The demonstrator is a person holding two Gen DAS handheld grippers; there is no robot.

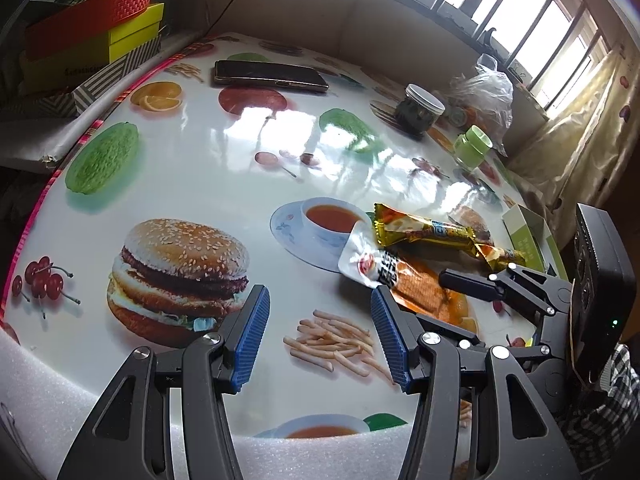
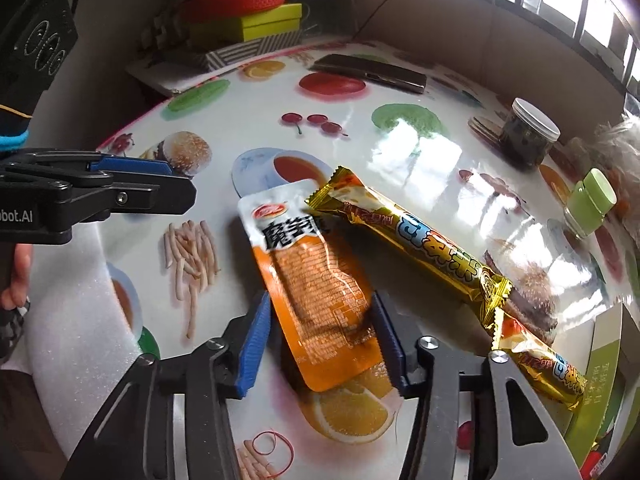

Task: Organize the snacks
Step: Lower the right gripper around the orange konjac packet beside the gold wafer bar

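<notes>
The surface (image 1: 192,184) is a glossy top printed with burgers, fries and fruit, and most of its middle lies bare. Along the far edge rests a dark phone (image 1: 270,76); toward the far right corner stand a dark jar with a white lid (image 1: 420,110), a small green-capped bottle (image 1: 472,148) and a crumpled clear bag (image 1: 486,94). Beyond the left edge, stacked boxes (image 1: 120,36) in red, yellow and stripes sit off the surface. White foam padding (image 1: 36,392) lines the near edge.

The snacks lie close to the near right part of the surface. An orange snack pouch (image 2: 316,292) lies flat, its white printed end pointing toward the middle. A gold wrapped bar (image 2: 416,248) crosses just above that white end, and a second gold bar (image 2: 540,364) trails from it toward a green-lined box (image 2: 604,364) at the right edge.

The right tool (image 2: 318,344) points steeply down with the pouch's orange end between its blue pads. Its right pad touches the pouch edge; the left pad stands just beside the other edge, and I cannot tell whether it presses.

The left tool (image 1: 320,334) hangs spread above printed fries near the near edge, holding nothing. A person's fingers (image 2: 16,284) grip its handle, a checked sleeve below them.
</notes>
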